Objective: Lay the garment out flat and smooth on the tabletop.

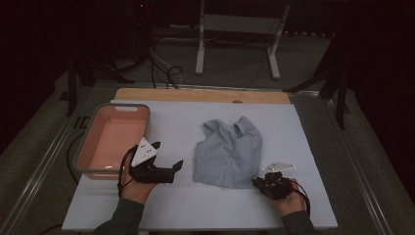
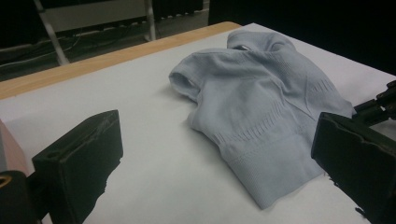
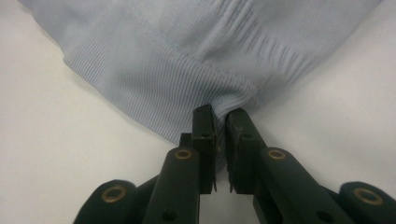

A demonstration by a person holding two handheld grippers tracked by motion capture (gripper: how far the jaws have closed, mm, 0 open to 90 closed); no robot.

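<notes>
A light blue knitted garment [image 1: 229, 152] lies crumpled on the white table top, right of centre. My right gripper [image 1: 257, 182] is at its near right corner. In the right gripper view, the right gripper [image 3: 220, 116] is shut on a bunched fold of the garment's ribbed hem [image 3: 187, 56]. My left gripper [image 1: 168, 155] rests left of the garment with its jaws wide apart and nothing between them. In the left gripper view, the left gripper [image 2: 215, 140] faces the garment [image 2: 261, 102] across bare table, and the right gripper [image 2: 380, 102] shows at the far right edge.
A grey tub with a pink inside [image 1: 117, 105] stands at the table's left side, just behind my left hand. A wooden strip [image 1: 195, 94] runs along the far edge. Beyond it are a white metal frame [image 1: 237, 29] and cables on the floor.
</notes>
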